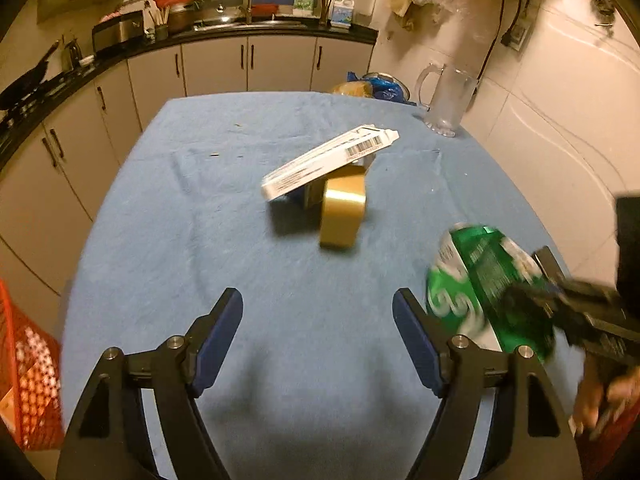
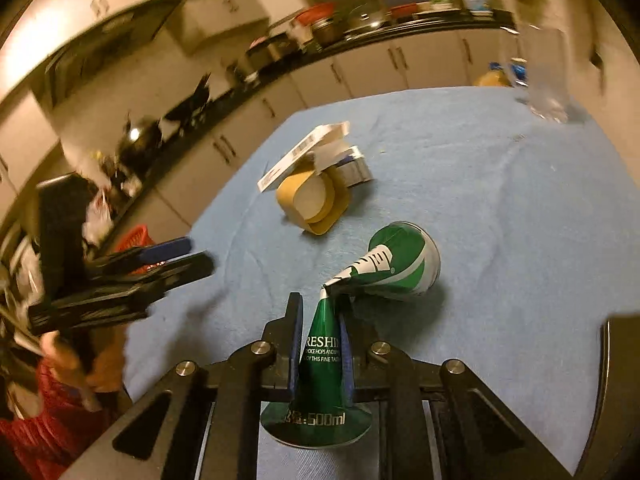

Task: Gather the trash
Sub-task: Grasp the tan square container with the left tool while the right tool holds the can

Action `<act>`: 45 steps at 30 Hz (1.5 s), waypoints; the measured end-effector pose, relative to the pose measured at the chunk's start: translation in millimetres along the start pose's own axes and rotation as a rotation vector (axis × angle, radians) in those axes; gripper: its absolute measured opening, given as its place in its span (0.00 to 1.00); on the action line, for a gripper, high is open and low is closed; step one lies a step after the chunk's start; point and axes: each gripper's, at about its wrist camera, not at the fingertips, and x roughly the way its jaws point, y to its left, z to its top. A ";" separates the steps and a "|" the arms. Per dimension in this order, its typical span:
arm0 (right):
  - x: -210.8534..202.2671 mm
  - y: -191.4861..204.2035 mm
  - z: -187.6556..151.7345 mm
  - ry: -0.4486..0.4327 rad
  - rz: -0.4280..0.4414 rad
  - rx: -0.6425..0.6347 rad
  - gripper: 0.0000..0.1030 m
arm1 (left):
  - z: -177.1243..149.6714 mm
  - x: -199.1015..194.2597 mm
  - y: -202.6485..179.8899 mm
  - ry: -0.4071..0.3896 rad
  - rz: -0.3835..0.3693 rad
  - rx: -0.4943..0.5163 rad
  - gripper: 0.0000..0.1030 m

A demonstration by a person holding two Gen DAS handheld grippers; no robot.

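A crushed green can (image 2: 384, 268) is pinched in its flattened middle by my right gripper (image 2: 320, 312), held just above the blue tablecloth (image 2: 500, 220). In the left wrist view the can (image 1: 480, 280) shows blurred at the right, with the right gripper (image 1: 532, 292) on it. My left gripper (image 1: 318, 312) is open and empty over the near part of the table; it also shows at the left of the right wrist view (image 2: 196, 256). A white flat box (image 1: 332, 160) leans on a gold tape roll (image 1: 344, 210) and a small box (image 2: 356, 166) mid-table.
A clear glass pitcher (image 1: 448, 96) stands at the table's far right corner, with blue and yellow bags (image 1: 372, 86) behind it. An orange crate (image 1: 28, 376) sits at the left below the table edge. Kitchen counters (image 1: 120, 52) run along the back and left.
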 end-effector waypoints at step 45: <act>-22.6 8.3 -28.1 -0.020 0.119 0.056 0.18 | -46.4 -37.2 -9.2 -0.051 0.014 0.018 0.21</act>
